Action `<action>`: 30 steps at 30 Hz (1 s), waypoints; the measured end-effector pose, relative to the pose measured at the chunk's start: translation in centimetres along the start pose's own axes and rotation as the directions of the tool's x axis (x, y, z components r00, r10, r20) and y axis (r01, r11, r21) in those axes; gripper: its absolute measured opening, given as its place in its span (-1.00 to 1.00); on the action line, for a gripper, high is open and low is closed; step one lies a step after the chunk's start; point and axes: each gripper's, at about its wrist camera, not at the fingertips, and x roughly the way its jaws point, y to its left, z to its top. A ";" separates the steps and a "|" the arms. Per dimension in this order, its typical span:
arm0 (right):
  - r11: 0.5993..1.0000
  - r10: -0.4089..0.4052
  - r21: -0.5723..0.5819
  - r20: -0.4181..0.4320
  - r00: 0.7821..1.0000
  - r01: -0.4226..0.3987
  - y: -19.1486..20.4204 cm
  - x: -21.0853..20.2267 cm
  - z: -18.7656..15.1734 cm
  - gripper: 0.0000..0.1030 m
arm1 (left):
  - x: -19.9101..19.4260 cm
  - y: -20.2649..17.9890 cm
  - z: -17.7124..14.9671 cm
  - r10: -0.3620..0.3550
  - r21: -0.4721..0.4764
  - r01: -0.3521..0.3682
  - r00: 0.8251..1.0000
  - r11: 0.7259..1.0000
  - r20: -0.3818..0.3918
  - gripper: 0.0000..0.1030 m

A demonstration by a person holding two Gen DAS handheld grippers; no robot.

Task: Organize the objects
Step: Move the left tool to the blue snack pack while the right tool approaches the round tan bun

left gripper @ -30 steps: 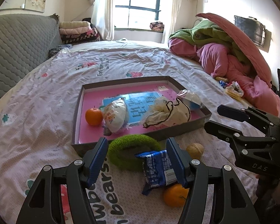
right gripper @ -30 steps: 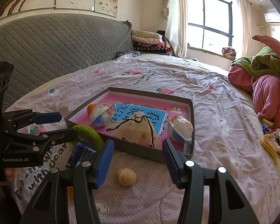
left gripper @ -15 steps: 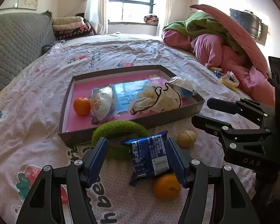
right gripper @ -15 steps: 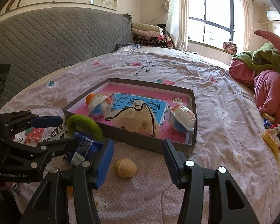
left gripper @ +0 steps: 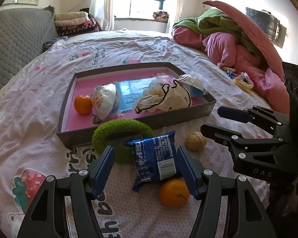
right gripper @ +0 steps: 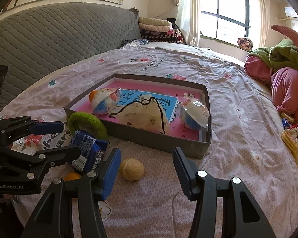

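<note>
A blue snack packet [left gripper: 155, 156] lies on the bedsheet, leaning on an orange [left gripper: 173, 192] and a green knitted ring [left gripper: 121, 125]. My left gripper [left gripper: 146, 168] is open, its blue pads standing either side of the packet without touching it. A walnut [right gripper: 131, 169] lies just ahead of my open right gripper [right gripper: 147, 168], close to its left finger. Behind them is a grey box with a pink floor [left gripper: 180, 117]. It holds another orange [left gripper: 83, 104], a white drawstring bag [left gripper: 164, 99] and two wrapped snacks [left gripper: 105, 101].
A heap of pink and green bedding [left gripper: 238, 45] fills the right side of the bed. A grey quilted headboard [right gripper: 49, 35] runs along the left. Small wrappers [right gripper: 294, 134] lie near the bedding. Bare sheet stretches beyond the box.
Both views have tipped slightly, so the packet, orange and walnut sit higher in frame. Nothing was taken hold of and neither gripper's jaws have changed.
</note>
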 end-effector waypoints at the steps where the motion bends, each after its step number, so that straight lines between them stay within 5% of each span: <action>1: 1.000 0.002 0.002 -0.004 1.000 -0.002 0.0 0.0 -0.1 0.04 | 0.0 0.0 -0.1 0.000 0.000 0.000 1.000 1.000 -0.004 0.29; 30: 0.999 0.041 -0.013 -0.068 0.997 -0.041 0.3 0.8 -1.1 0.04 | 1.1 -0.7 -1.1 0.014 -0.047 -0.017 0.998 0.999 -0.066 0.29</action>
